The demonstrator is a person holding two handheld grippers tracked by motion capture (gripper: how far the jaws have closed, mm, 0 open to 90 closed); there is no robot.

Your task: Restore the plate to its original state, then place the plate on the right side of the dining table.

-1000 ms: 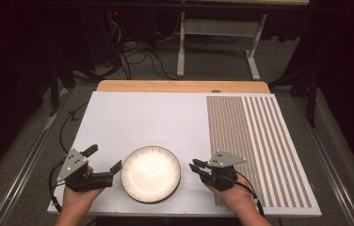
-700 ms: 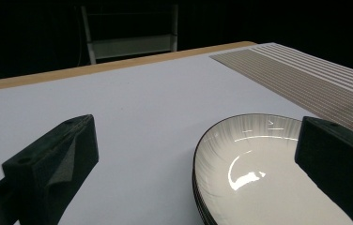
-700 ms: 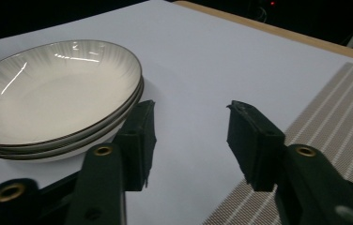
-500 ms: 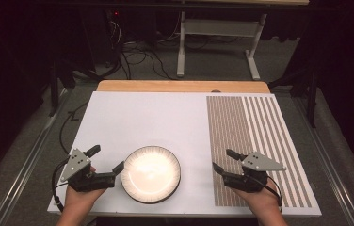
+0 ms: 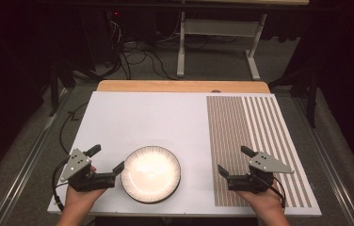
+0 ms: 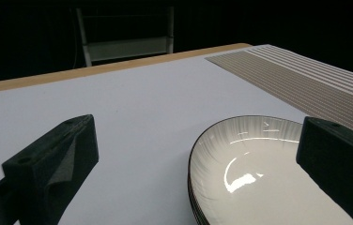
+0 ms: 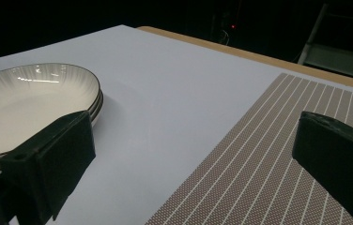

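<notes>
A stack of white plates (image 5: 150, 174) with dark rims rests near the front edge of the white board. The left gripper (image 5: 107, 158) stands open just left of the stack. In the left gripper view the plates (image 6: 259, 168) reach in between the spread jaws of the left gripper (image 6: 195, 126), and no pad presses on them. My right gripper (image 5: 235, 160) is open over the left edge of the striped placemat (image 5: 255, 141), well right of the stack. Its jaws have just been opening, with nothing between them. In the right gripper view the plates (image 7: 29, 108) lie off to the left of the right gripper (image 7: 195, 124).
The brown striped placemat (image 7: 268, 173) covers the right third of the white board (image 5: 156, 122). A wooden strip (image 5: 180, 86) runs along the far edge. Beyond it are a metal stand (image 5: 217, 33) and cables (image 5: 132, 56) on the dark floor.
The right gripper has moved right, from beside the plates' right rim onto the placemat, and its jaws have opened. The left gripper and the plates have stayed in place.
</notes>
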